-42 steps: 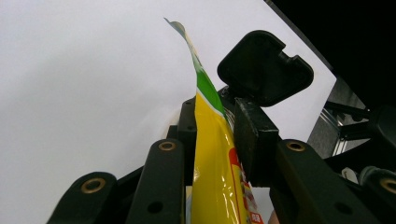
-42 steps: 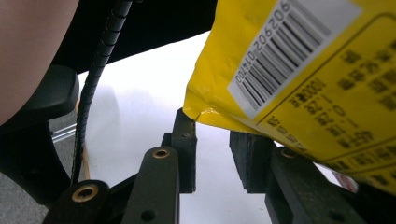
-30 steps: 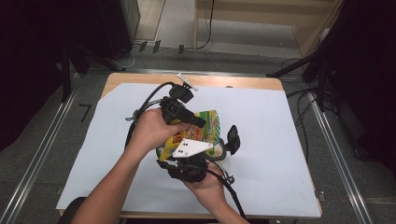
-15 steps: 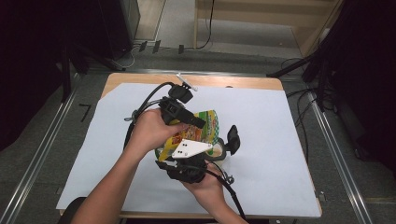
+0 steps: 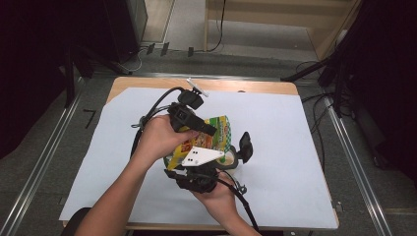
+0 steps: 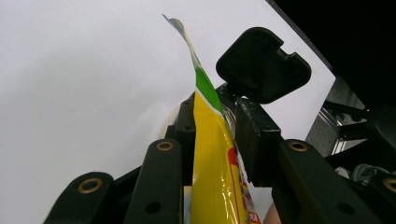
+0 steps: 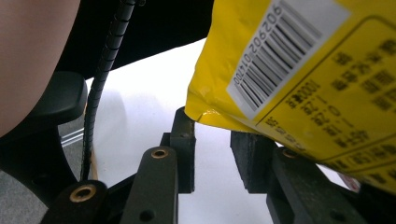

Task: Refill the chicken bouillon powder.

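Table (image 5: 275, 88): wooden top, covered almost fully by a white sheet (image 5: 290, 162); bare wood strip along the far edge. Grey floor and metal rails (image 5: 44, 162) left and right of it in the high view.

Person's forearms come in from the bottom of the high view and meet at frame centre. Left hand (image 5: 160, 137) sits above and left, right hand (image 5: 216, 196) below it, near the bottom edge.

Snack bag (image 5: 216, 135): yellow with a green top band, centre of the high view, held off the sheet between the two grippers.

Left gripper (image 5: 209, 130): reaches toward the right of the frame across the bag. In the left gripper view the bag (image 6: 212, 154) stands edge-on between the jaws, running up centre frame, green strip at the top. Left pad sits against the film, right pad close on the other side. Reads as pinching the bag.

Right gripper (image 5: 231, 160): below the bag, grey plate (image 5: 199, 156) on top. In the right gripper view the bag's barcode (image 7: 275, 51) corner hangs in the upper right, over the jaws. The pads stand apart with white sheet showing between them; right pad is under the bag's lower edge. Contact: can't tell.

Small white piece (image 5: 196, 87) lies on the far edge of the table, upper centre.
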Demonstrator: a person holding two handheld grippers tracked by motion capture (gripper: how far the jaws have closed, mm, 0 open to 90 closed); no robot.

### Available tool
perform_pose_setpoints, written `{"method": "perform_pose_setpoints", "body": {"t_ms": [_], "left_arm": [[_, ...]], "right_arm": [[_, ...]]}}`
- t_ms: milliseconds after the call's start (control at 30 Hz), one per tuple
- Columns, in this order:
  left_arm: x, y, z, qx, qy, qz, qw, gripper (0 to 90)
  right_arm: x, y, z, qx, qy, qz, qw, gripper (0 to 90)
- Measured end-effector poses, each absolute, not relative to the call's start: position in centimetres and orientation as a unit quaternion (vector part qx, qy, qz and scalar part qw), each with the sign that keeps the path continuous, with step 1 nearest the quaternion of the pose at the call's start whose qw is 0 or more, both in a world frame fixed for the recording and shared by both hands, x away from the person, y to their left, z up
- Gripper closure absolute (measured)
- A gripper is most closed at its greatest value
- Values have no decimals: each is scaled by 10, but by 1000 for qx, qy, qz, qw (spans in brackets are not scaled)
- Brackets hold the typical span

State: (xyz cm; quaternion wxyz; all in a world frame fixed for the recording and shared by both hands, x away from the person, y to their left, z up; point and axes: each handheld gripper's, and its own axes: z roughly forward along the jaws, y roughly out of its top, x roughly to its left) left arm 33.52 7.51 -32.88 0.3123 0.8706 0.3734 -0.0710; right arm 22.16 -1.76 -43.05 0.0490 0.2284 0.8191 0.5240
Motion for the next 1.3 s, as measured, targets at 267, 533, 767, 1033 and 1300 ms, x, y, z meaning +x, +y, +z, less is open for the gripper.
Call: {"method": "perform_pose_setpoints", "body": {"t_ms": [267,533,767,1033,1300], "left_arm": [[336,76,-330,870,374,-74,311,716],[336,76,-329,870,375,-75,312,714],[336,76,-329,870,376,-74,311,714],[336,76,-329,870,375,-74,311,714],[336,76,-329,870,375,-76,310,714]], "right_arm": [[221,-18,-429,229,821,522,47,720],[220,-17,-428,230,821,520,43,721],[220,-17,-427,230,821,521,42,723],[220,-17,-427,229,821,520,43,723],[220,-17,-427,231,821,520,42,723]]}}
